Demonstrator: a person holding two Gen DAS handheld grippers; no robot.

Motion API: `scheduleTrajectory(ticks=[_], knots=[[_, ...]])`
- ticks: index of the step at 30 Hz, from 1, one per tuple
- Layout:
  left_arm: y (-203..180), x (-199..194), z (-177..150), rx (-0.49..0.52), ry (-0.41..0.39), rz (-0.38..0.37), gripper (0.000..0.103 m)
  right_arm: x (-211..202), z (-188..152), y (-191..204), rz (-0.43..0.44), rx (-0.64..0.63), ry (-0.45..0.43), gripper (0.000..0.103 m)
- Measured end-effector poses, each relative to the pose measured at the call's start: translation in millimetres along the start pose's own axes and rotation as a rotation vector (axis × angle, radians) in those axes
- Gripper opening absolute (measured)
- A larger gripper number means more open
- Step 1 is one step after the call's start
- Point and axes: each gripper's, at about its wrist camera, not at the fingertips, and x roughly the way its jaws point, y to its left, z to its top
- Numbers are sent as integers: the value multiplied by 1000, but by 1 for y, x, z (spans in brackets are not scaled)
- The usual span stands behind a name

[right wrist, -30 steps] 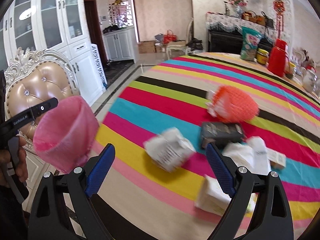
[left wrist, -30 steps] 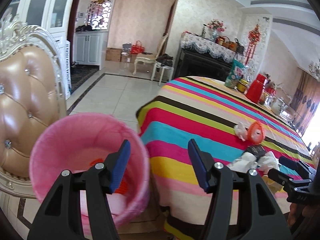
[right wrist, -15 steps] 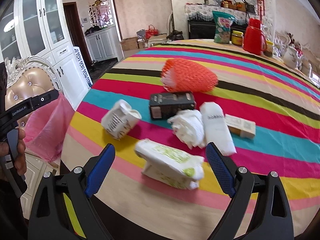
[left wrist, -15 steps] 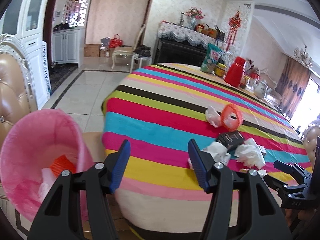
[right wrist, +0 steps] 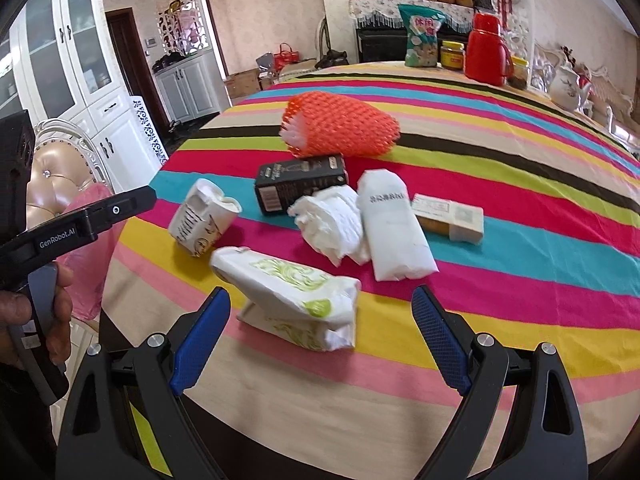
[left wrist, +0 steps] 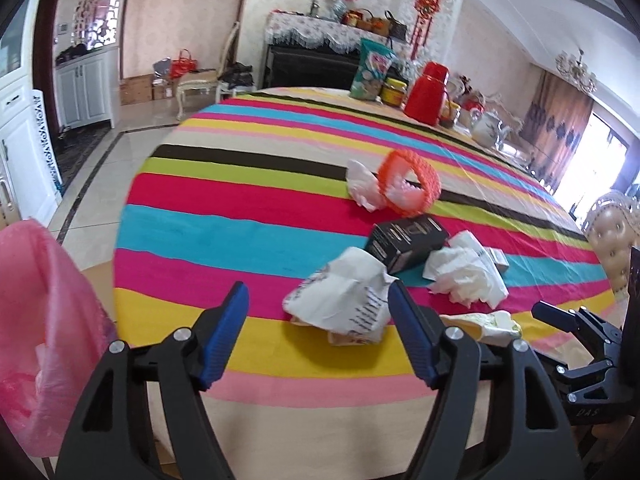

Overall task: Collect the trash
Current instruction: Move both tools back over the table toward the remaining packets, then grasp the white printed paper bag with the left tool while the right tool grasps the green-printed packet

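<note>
Striped cloth in bright bands covers the round bench (right wrist: pixel 520 184), which stands in a dining room with white cabinets at the far left. Trash lies clustered on its near side: an orange foam net (right wrist: pixel 340 128) farthest back, a black carton (right wrist: pixel 300 182) just in front of it, crumpled white tissue (right wrist: pixel 332 226) touching a white wrapped packet (right wrist: pixel 394 224), and a small cream box (right wrist: pixel 448 218) to the right. A crumpled paper cup (left wrist: pixel 344 296) lies at the left of the pile, and a white pouch with green print (right wrist: pixel 292 294) lies nearest the edge.

The left gripper (left wrist: pixel 318 332) has just been opening its jaws; they stand wide, with the cup just beyond its right finger and nothing pressed between them. The right gripper (right wrist: pixel 320 342) stands wide too, empty, the green-printed pouch just beyond its fingers. A pink bin bag (left wrist: pixel 44 328) hangs off the bench edge at the near left, with scraps inside.
</note>
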Motion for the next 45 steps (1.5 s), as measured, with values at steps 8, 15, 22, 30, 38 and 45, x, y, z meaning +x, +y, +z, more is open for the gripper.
scheduleTrajectory(ticks=[8, 15, 22, 30, 38, 45], knots=[[-11, 26, 2, 39, 47, -6, 77, 3, -3, -11, -16, 21, 12, 86], [-12, 43, 5, 64, 81, -6, 77, 6, -2, -15, -20, 20, 20, 86], [-13, 52, 6, 84, 101, -26, 72, 13, -1, -9, -15, -11, 38, 86], [-14, 49, 10, 118, 95, -30, 61, 20, 7, 1, -15, -69, 47, 86], [-12, 43, 9, 127, 91, -17, 59, 28, 12, 14, -3, -153, 57, 86], [-6, 38, 7, 116, 88, -9, 59, 40, 9, 20, -13, -192, 105, 55]])
